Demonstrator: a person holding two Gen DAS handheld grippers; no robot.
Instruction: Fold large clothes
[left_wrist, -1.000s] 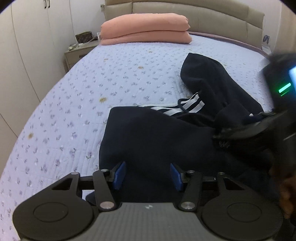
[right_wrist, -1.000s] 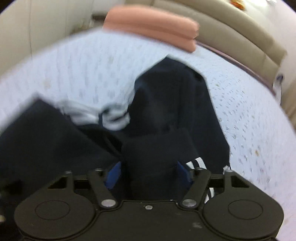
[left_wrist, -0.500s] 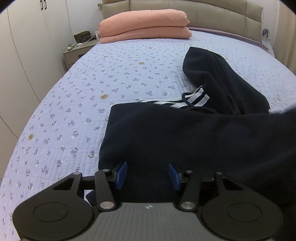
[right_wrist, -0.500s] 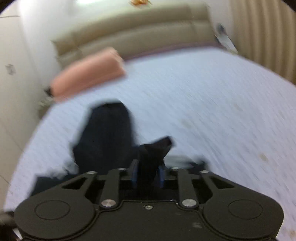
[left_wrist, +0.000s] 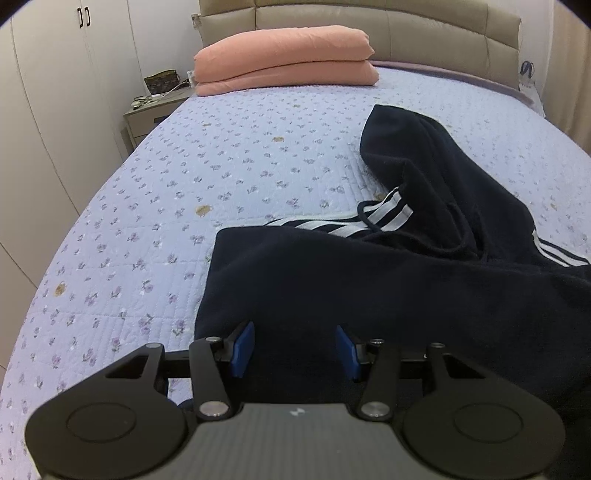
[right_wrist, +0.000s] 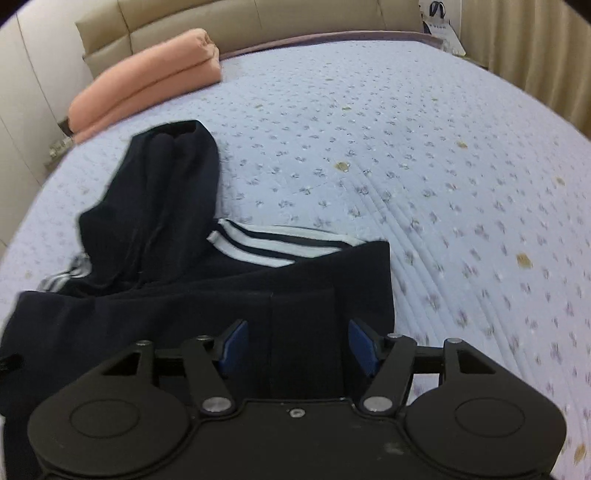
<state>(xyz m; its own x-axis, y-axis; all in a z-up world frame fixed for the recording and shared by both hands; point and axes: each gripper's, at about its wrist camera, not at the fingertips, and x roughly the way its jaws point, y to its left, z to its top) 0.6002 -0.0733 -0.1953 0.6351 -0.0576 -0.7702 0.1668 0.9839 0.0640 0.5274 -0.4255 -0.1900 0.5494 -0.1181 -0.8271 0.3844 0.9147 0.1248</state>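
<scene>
Quilted bedspread (left_wrist: 229, 177) lies under the dark hoodie (left_wrist: 369, 280). My left gripper (left_wrist: 294, 349) and right gripper (right_wrist: 293, 345) both gape wide, holding nothing. I should pinch the near hem corners, then carry them evenly toward twelve o'clock.

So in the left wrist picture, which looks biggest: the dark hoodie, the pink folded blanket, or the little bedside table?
1. Dark hoodie, the largest as seen, though it lies nearest the camera.
2. Pink folded blanket, farther back by the headboard.
3. Bedside table, partly hidden by the bed, so its real size is unsure.
</scene>
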